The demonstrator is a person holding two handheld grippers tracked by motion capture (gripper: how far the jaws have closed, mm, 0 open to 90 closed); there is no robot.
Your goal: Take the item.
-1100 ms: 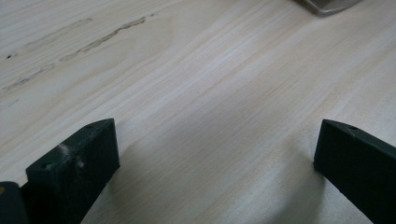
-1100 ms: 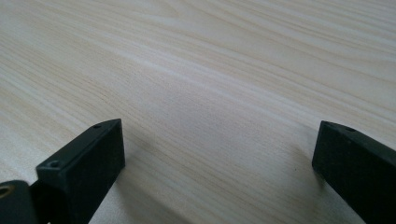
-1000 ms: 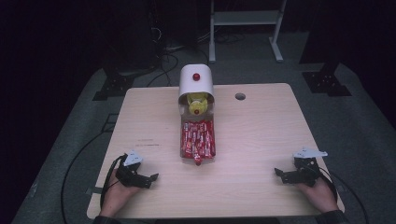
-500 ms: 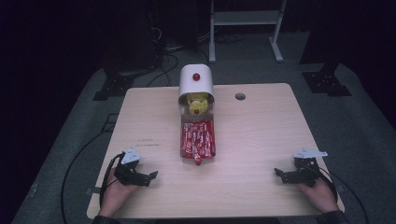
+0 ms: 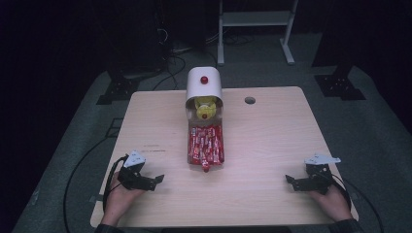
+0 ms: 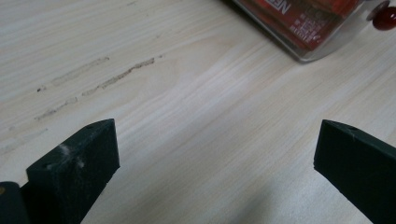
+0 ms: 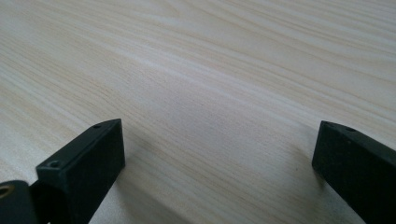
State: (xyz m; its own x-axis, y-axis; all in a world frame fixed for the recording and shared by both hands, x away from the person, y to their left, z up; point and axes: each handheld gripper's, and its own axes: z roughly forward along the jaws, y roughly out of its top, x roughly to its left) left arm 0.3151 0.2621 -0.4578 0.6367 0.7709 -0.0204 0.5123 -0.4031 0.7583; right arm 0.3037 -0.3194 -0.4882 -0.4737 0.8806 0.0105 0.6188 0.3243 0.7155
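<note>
1. Left tool (image 5: 156,179): lies low on the bench (image 5: 272,141) at its near left corner, held by the left hand (image 5: 119,201). Jaws spread wide, nothing between them; bare wood in the gap in the left gripper view.
2. Faint scuff marks (image 6: 98,79) on the wood ahead of the left tool.
3. Clear tray (image 5: 205,144) of red packets at bench centre, lying lengthwise; its far end sits under a white dome cover (image 5: 204,86) with a red knob (image 5: 204,79). A yellow object (image 5: 204,107) shows inside the cover's mouth.
4. Small red bead (image 5: 205,166) at the tray's near end; touching or just apart, cannot tell.
5. Round hole (image 5: 249,100) in the bench, right of the cover.
6. Right tool (image 5: 288,180): near right corner, in the right hand (image 5: 330,199), released, jaws wide, only wood between them.
</note>
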